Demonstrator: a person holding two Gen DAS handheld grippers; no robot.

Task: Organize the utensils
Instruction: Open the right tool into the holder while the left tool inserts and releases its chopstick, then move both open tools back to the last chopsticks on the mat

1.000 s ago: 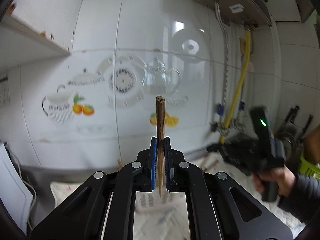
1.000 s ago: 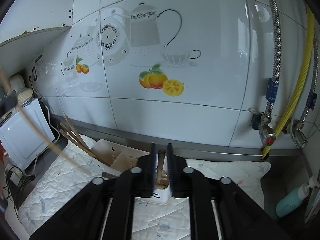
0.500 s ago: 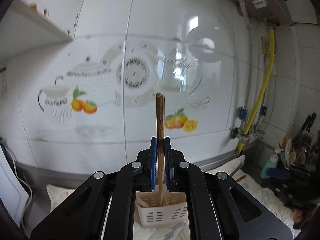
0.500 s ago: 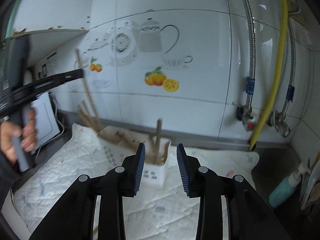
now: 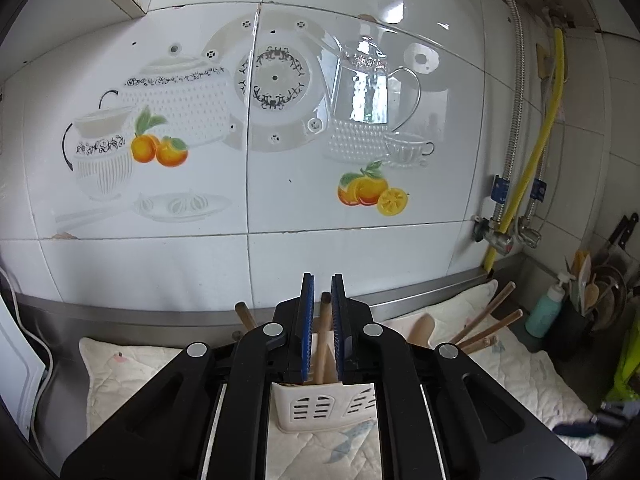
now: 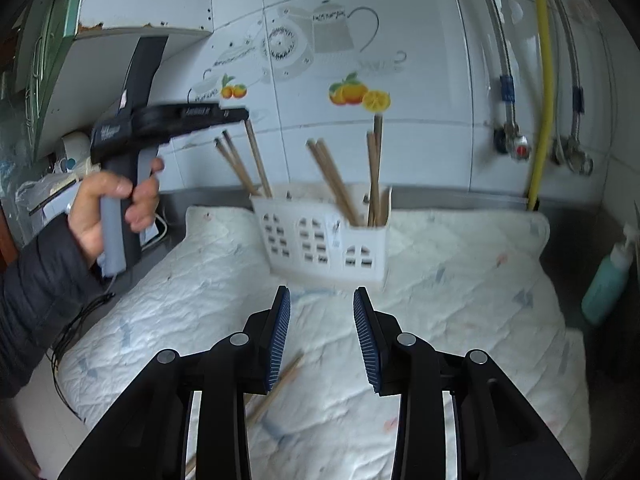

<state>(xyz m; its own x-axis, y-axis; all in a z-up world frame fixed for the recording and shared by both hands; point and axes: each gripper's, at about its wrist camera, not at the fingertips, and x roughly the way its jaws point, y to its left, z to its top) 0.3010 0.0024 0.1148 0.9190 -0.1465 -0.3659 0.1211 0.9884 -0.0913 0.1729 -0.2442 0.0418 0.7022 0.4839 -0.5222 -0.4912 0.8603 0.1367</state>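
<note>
In the left wrist view, the left gripper has its blue-padded jaws a narrow gap apart with a wooden chopstick standing between them. The stick's long axis is near vertical, top end up toward the tiled wall, lower end down in the white slotted holder. Whether the pads touch it cannot be told. More wooden sticks lean out to the right.

In the right wrist view, the right gripper is wide open and empty above the quilted cloth. The holder stands ahead, its chopsticks upright or leaning left. One loose chopstick lies diagonally on the cloth under the left jaw.
</note>
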